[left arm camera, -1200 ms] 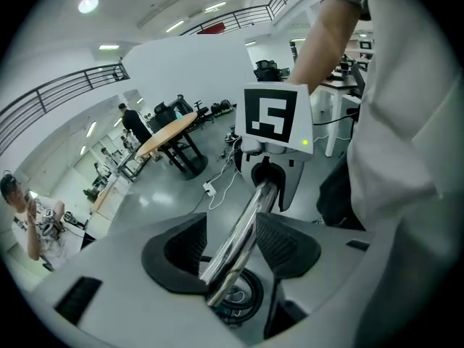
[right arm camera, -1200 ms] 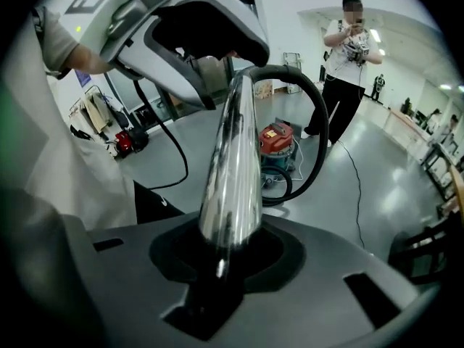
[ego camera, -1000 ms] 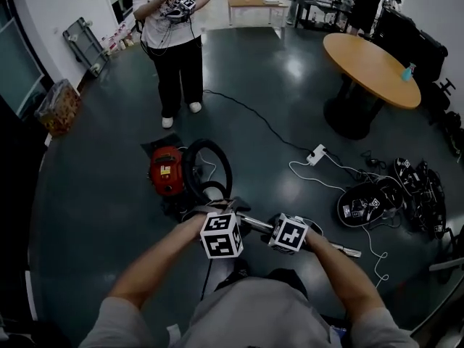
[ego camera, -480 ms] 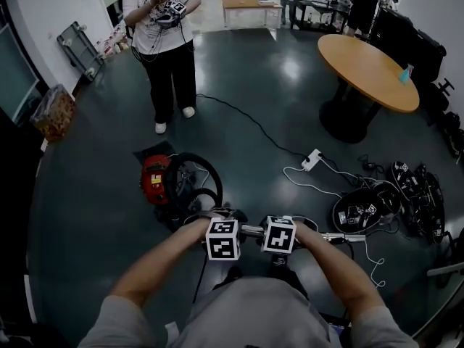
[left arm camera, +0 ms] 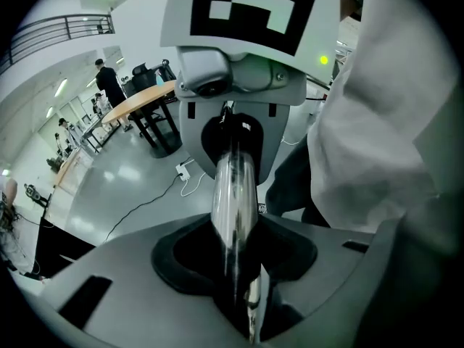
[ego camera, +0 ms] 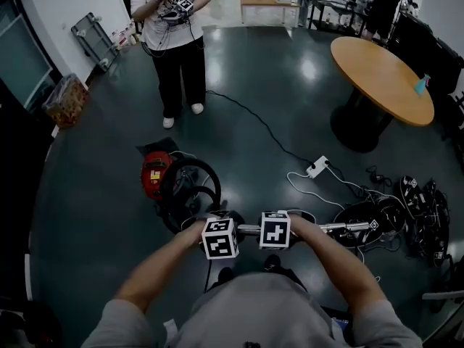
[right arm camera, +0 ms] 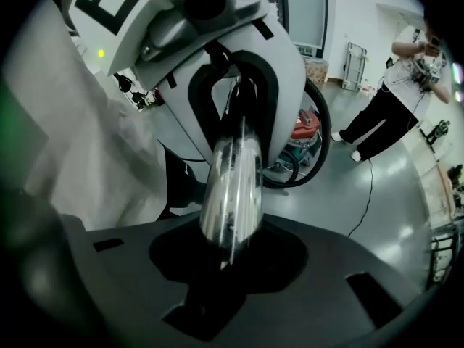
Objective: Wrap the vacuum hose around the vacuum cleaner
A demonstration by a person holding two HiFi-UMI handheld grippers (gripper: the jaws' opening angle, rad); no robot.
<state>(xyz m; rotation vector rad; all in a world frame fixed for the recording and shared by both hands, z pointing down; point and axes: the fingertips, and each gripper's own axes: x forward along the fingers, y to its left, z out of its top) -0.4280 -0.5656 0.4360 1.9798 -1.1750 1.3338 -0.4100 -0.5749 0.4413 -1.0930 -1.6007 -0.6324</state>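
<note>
The red vacuum cleaner point(ego camera: 153, 175) sits on the dark floor, with its black hose point(ego camera: 190, 185) coiled in loops at its right side. The hose leads into a shiny metal wand tube point(ego camera: 330, 228), which lies crosswise in front of me. My left gripper point(ego camera: 222, 225) has just been closing on this tube point(left arm camera: 233, 194), and its jaws now clamp it. My right gripper point(ego camera: 278, 222) is shut on the same tube point(right arm camera: 232, 187) a short way to the right. Each gripper view looks along the tube at the other gripper.
A person point(ego camera: 176, 42) stands beyond the vacuum. A power strip point(ego camera: 317, 167) with trailing cables lies to the right, near a pile of black gear point(ego camera: 409, 209). A round wooden table point(ego camera: 382, 78) stands at the back right. A basket point(ego camera: 65, 98) stands at the left.
The two marker cubes have come closer together along the tube. The tube's right end has swung up to lie level across the view. The hose now shows a second loop beside the vacuum.
</note>
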